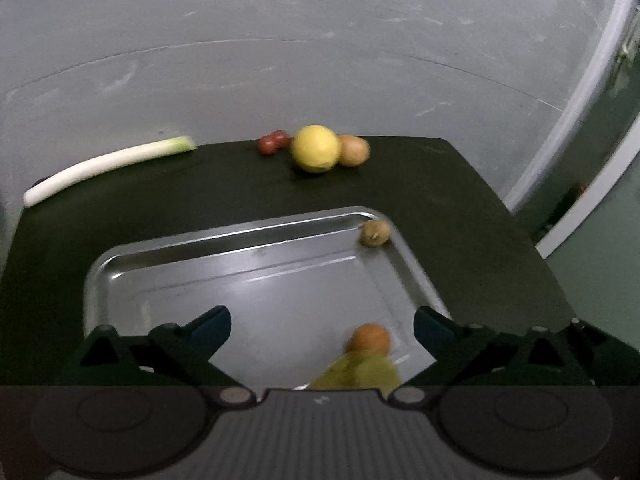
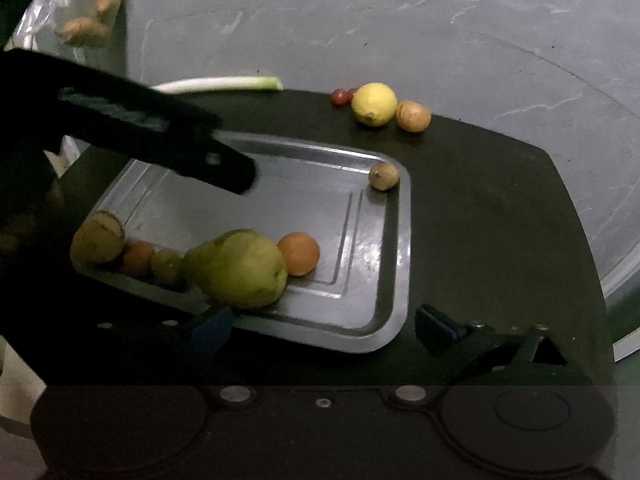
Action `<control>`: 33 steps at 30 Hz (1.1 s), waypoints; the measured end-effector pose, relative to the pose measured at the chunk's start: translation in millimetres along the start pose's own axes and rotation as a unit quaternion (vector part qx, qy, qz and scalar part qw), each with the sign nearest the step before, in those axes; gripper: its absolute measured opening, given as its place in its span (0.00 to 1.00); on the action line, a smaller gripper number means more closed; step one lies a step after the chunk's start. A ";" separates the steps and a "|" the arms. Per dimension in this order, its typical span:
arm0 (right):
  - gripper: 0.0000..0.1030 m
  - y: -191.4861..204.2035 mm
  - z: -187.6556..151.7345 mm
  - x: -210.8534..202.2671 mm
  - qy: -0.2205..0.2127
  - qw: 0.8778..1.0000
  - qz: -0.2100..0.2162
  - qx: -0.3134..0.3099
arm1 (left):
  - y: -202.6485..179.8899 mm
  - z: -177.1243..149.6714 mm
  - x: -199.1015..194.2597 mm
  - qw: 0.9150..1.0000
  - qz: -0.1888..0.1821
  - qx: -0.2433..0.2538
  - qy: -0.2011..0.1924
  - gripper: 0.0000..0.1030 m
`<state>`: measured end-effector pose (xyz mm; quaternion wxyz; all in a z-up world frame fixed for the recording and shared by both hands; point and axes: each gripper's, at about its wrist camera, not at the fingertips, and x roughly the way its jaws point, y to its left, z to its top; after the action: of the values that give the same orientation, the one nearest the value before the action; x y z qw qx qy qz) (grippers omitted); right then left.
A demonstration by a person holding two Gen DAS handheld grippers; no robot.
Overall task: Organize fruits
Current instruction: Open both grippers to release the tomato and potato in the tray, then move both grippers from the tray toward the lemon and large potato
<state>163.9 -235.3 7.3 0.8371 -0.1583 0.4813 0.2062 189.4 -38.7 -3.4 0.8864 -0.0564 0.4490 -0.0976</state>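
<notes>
A metal tray (image 1: 248,248) (image 2: 384,280) lies on a black table. In it are a green pear (image 2: 238,270) (image 1: 360,372), an orange (image 2: 299,253) (image 1: 370,338), a kiwi (image 2: 383,176) (image 1: 375,233) in the far right corner, and several small fruits (image 2: 136,258) along the near left rim. A lemon (image 1: 315,148) (image 2: 374,104), a brown fruit (image 1: 353,151) (image 2: 413,116) and red cherry tomatoes (image 1: 272,142) (image 2: 342,96) sit at the table's far edge. My left gripper (image 1: 322,330) is open over the tray, empty. My right gripper (image 2: 322,330) is open at the tray's near rim, empty.
A leek (image 1: 104,166) (image 2: 218,84) lies at the far left edge of the table. Ginger pieces (image 2: 86,20) lie in a clear bag at the far left. A grey floor (image 1: 320,60) lies beyond the table. The left gripper's body (image 2: 132,120) reaches over the tray's left side.
</notes>
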 end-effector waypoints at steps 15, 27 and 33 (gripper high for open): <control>0.99 37.9 4.3 -10.7 0.029 0.999 -0.002 -0.013 | 71.5 -49.5 -50.5 0.995 0.024 -0.080 0.046 0.99; 0.99 72.5 17.2 -17.3 0.010 0.999 -0.007 -0.033 | 101.7 -64.0 -74.3 0.994 0.054 -0.077 0.046 0.99; 0.99 78.2 29.7 -15.5 -0.001 0.999 -0.007 -0.051 | 111.3 -62.9 -76.1 0.993 0.085 -0.070 0.036 0.99</control>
<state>139.9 -156.9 30.0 0.8298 -0.2045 0.4681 0.2248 108.3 86.1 -1.7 0.8686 -0.0762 0.4895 0.0081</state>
